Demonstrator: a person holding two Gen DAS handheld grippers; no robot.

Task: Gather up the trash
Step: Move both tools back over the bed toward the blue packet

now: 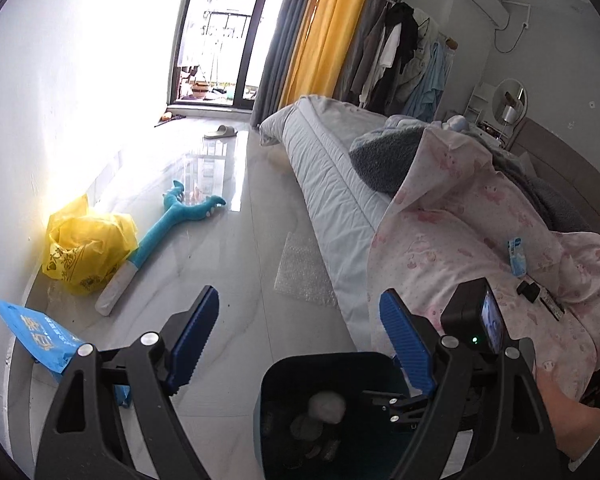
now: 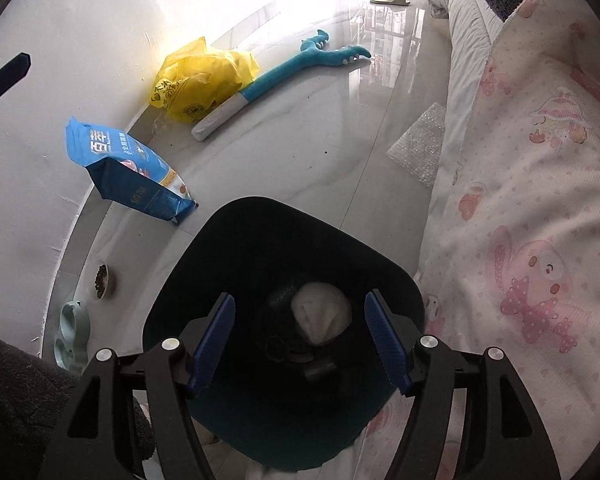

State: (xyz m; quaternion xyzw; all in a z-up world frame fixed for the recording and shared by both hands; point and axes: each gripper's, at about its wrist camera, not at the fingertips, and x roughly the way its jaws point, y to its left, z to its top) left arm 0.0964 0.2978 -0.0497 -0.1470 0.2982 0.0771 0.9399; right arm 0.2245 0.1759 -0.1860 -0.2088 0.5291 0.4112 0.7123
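The dark bin (image 2: pixel 284 320) is sitting directly under the right gripper (image 2: pixel 300 340), whose jaws are hanging wide and empty over a pale wad (image 2: pixel 320 316) inside. The left gripper (image 1: pixel 296 340) is also gaping empty (nothing between its pads), facing the bubble wrap (image 1: pixel 304 268) lying ahead beside the bed (image 1: pixel 332 184), nearer this hand.

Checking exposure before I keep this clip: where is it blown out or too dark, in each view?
Left wrist: the wall and window are blown out, with glare on the floor; the bin interior is dim. Right wrist: the wall top is washed out, the bin interior is near black, only a pale wad reads. Both bend straight edges.
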